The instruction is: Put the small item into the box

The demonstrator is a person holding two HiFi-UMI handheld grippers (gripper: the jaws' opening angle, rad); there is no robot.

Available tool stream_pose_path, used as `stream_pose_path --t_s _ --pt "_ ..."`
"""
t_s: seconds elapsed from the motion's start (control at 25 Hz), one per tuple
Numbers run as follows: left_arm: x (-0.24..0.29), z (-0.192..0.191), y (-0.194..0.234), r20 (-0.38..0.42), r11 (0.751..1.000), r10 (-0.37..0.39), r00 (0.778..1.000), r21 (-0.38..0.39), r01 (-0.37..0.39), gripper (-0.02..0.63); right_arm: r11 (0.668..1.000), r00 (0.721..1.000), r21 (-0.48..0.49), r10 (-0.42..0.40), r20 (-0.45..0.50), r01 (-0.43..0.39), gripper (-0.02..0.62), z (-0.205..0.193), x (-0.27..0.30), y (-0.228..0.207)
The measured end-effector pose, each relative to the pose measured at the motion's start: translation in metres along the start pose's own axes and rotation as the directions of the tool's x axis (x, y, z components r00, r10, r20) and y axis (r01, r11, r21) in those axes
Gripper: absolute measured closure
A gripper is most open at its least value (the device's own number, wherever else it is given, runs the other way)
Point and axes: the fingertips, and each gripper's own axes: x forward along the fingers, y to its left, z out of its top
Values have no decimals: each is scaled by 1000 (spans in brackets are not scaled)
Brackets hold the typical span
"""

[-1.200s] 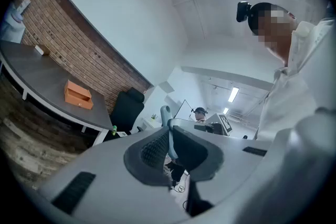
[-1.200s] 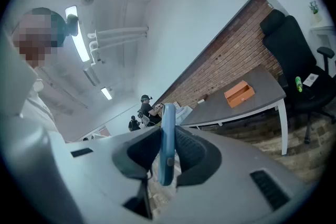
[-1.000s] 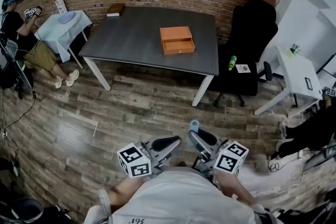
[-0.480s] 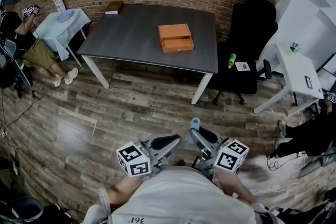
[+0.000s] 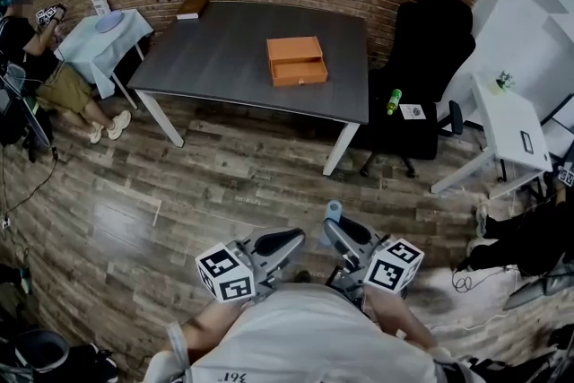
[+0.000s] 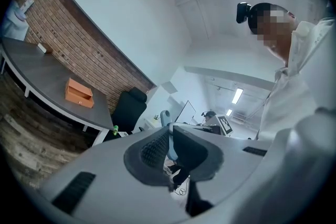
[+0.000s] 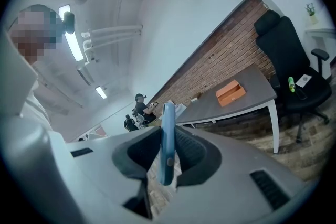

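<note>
One grey surface [image 5: 224,58] lies well ahead of you across open wood floor [image 5: 179,193]. Its near edge is free, and one black chair [image 5: 430,49] stands at its right end. One orange box [image 5: 297,60] sits on the surface, right of its middle, with bare top all round it. Your two grippers hang close to your body, well short of the surface. The right gripper [image 7: 168,152] has its fingers clamped on the one small item [image 7: 167,123], a flat blue piece standing upright; the head view shows only its tip. The left gripper [image 6: 170,144] view shows its fingers nearly together, with nothing between them.
</note>
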Motion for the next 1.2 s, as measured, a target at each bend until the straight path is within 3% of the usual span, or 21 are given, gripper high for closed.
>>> stream_pose_path --t_s 0.72,1.2 --pt "58 -11 2 26 998 65 998 -12 -65 575 999 999 11 31 -23 -31 500 23 -30 -56" --pt "69 -8 20 19 996 82 996 -24 -82 575 999 999 29 40 -24 -39 506 32 -19 -73"
